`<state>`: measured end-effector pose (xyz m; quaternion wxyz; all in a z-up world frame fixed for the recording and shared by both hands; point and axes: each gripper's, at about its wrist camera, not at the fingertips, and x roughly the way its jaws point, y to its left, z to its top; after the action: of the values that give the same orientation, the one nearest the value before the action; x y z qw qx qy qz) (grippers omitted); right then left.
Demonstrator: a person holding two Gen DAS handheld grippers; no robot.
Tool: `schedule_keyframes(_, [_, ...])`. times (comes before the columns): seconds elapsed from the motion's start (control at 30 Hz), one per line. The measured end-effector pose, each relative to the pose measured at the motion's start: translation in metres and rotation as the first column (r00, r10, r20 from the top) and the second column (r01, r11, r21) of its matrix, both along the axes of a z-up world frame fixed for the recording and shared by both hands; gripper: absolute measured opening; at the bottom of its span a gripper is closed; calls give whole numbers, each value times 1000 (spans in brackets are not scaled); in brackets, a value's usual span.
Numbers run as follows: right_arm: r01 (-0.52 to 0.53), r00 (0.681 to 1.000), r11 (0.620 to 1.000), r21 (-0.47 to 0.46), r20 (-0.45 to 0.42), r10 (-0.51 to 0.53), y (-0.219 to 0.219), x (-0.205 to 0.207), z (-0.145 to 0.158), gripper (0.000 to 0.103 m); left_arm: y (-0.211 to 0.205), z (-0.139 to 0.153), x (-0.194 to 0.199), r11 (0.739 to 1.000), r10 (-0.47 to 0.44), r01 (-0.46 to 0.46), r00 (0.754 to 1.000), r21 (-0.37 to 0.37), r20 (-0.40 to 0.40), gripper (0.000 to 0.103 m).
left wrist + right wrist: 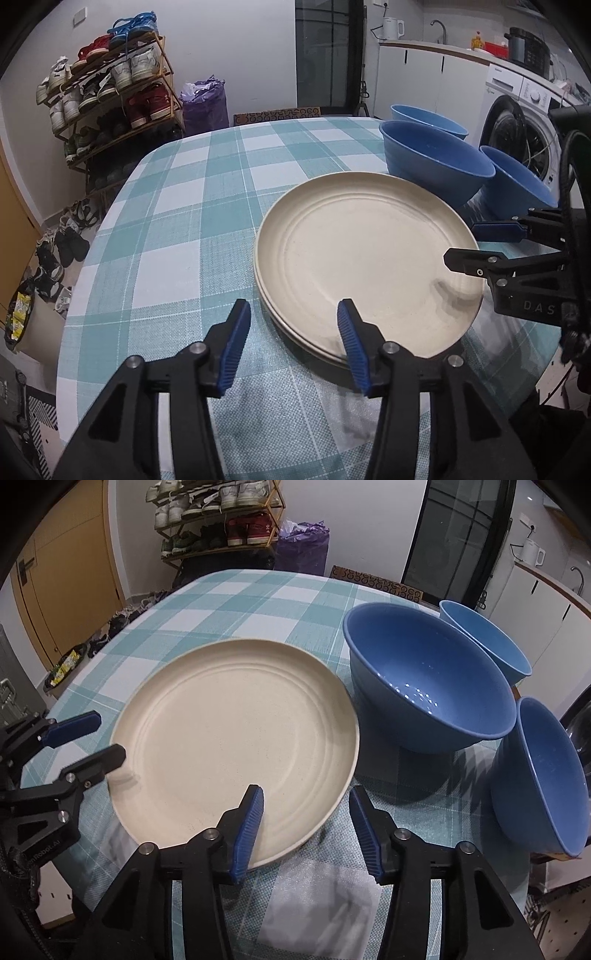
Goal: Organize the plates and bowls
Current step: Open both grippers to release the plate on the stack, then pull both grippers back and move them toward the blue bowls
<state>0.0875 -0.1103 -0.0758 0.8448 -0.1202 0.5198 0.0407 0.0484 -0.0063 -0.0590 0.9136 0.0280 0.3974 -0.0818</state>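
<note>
Left gripper [293, 341]: jaws spread, nothing pinched. Its right finger sits over the near-left rim of the cream plate stack [365, 266]; its left finger is off the stack, above the checked tablecloth [177, 206]. The rim passes between the fingers, but the pads do not press on it.

Right gripper [306, 829]: jaws likewise spread, nothing pinched. Its left finger overlaps the near-right rim of the stack; its right finger is clear, over cloth. No contact that I can confirm.

Stack: a second plate edge shows under the top one in the left wrist view, so at least two plates, lying flat, near the table's front edge. Judgement: plates look already stacked and set down.

Beyond and to the right of the stack: three blue bowls, each upright and separate, not nested. Large bowl [428, 683] is just beside the plates' far-right rim. A second bowl [543, 775] stands right of the right gripper, near the table edge. A third bowl [484, 638] is farthest back.

Key relation: bowls lie ahead and right, nearer the right gripper; left must reach across the plates. Judgement: nesting bowls likely comes next.
</note>
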Motion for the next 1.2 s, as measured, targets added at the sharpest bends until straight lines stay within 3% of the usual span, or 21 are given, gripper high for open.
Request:
schedule_keyframes(0.1, [-6,1000,1000,30,15,6,0,1,7,67,4,3,0,999,1,-1,1000,-37,6,51])
schedule_keyframes(0.2, [-12,999,999,41,43,10,1,-1,13,75,7,4,1,999,14,-14,1000,-44,2,51])
schedule_keyframes(0.43, [-33,998,997,72,64,28,4,-5,20,82,12,4,4,997,21,-22,1000,-78,-14,53])
schedule_keyframes(0.5, [-39,997,997,71,73,34,4,-8,23,85,11,4,4,997,18,-19,1000,-78,-15,66])
schedule_keyframes(0.53, [-41,996,997,72,82,35,4,-9,25,86,11,5,3,997,21,-22,1000,-77,-13,82])
schedule_keyframes(0.57, [-41,995,996,73,89,34,4,-9,26,89,12,6,3,997,28,-29,1000,-77,-5,92])
schedule_keyframes(0.67, [-42,994,996,81,102,33,2,-11,31,97,12,11,1,995,26,-25,1000,-94,10,97])
schedule_keyframes(0.9, [-90,989,991,99,125,77,-2,-23,45,99,5,21,-1,993,-2,4,1000,-115,23,103])
schedule_keyframes(1.2, [-70,981,988,135,191,43,-26,-34,85,101,-17,49,2,994,-41,48,996,-94,80,103])
